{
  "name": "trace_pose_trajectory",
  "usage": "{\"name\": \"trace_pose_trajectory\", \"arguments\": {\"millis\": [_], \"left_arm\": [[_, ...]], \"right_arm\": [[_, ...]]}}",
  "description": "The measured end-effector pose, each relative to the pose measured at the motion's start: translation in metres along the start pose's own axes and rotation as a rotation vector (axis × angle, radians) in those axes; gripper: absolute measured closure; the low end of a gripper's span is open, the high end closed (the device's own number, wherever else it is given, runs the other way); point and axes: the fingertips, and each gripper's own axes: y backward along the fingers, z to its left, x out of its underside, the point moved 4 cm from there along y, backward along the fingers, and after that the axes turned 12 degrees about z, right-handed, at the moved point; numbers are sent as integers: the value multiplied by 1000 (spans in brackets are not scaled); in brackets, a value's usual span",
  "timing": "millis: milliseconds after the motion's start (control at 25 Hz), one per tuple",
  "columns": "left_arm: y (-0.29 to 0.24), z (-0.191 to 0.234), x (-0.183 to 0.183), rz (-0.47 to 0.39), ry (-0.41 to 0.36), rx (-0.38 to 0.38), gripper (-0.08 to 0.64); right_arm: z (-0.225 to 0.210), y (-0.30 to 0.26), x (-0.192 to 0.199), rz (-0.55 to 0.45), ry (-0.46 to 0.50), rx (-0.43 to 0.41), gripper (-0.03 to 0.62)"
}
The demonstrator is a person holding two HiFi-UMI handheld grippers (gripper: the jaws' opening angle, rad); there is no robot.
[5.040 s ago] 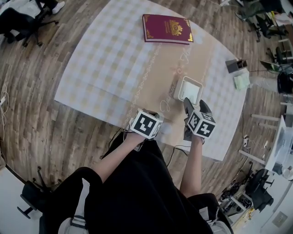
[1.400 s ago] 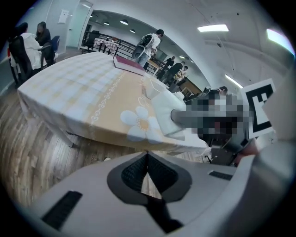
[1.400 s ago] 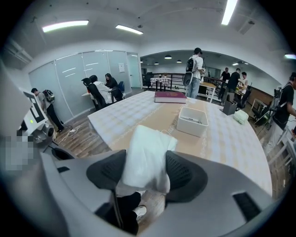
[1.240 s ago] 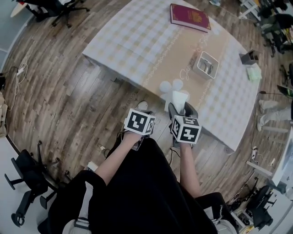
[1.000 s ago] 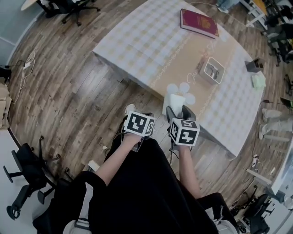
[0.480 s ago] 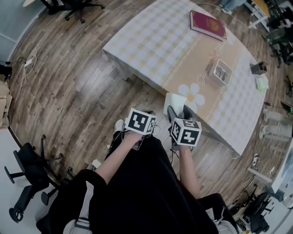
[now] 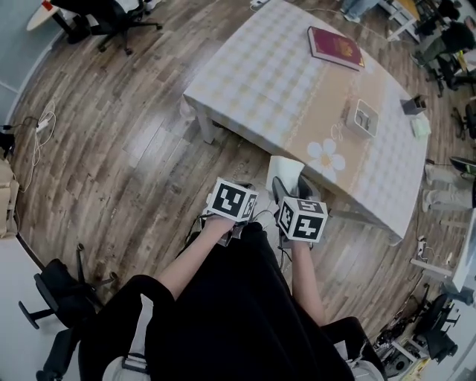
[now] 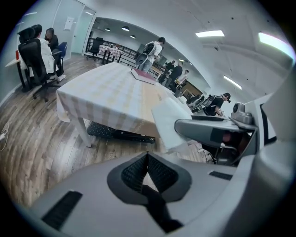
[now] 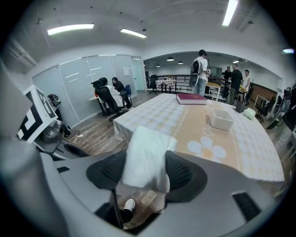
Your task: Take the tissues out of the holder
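My right gripper [image 7: 290,186] is shut on a folded stack of white tissues [image 7: 285,170], held over the wooden floor just off the table's near edge. In the right gripper view the tissues [image 9: 147,157] stand upright between both pads. The white tissue holder [image 7: 362,117] sits on the beige runner of the checked table [image 7: 275,74], far from both grippers; the right gripper view also has the holder [image 9: 221,118]. My left gripper [image 8: 147,159] is shut on nothing, its cube [image 7: 233,201] beside the right one. In the left gripper view the tissues [image 8: 169,121] hang at the right.
A dark red book [image 7: 336,47] lies at the table's far end. A dark box [image 7: 413,104] and a green pad [image 7: 421,126] sit near its right edge. Office chairs [image 7: 104,18] stand on the floor at left, cables [image 7: 33,138] run there, and people [image 9: 200,71] stand beyond the table.
The right gripper has come back from the holder with the tissue stack in its jaws. The table and holder have drawn steadily farther away in the head view. The left gripper stays shut beside it.
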Motion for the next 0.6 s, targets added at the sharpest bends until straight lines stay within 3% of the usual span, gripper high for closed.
{"name": "trace_pose_trajectory", "arguments": {"millis": [320,600], "left_arm": [[38,41,18,-8,-42,22,560],[55,60,26,6,-76,35,560]], "right_arm": [[57,0,4,-8,-48,41,308],[79,-3,9,-2,-92,59,308]]}}
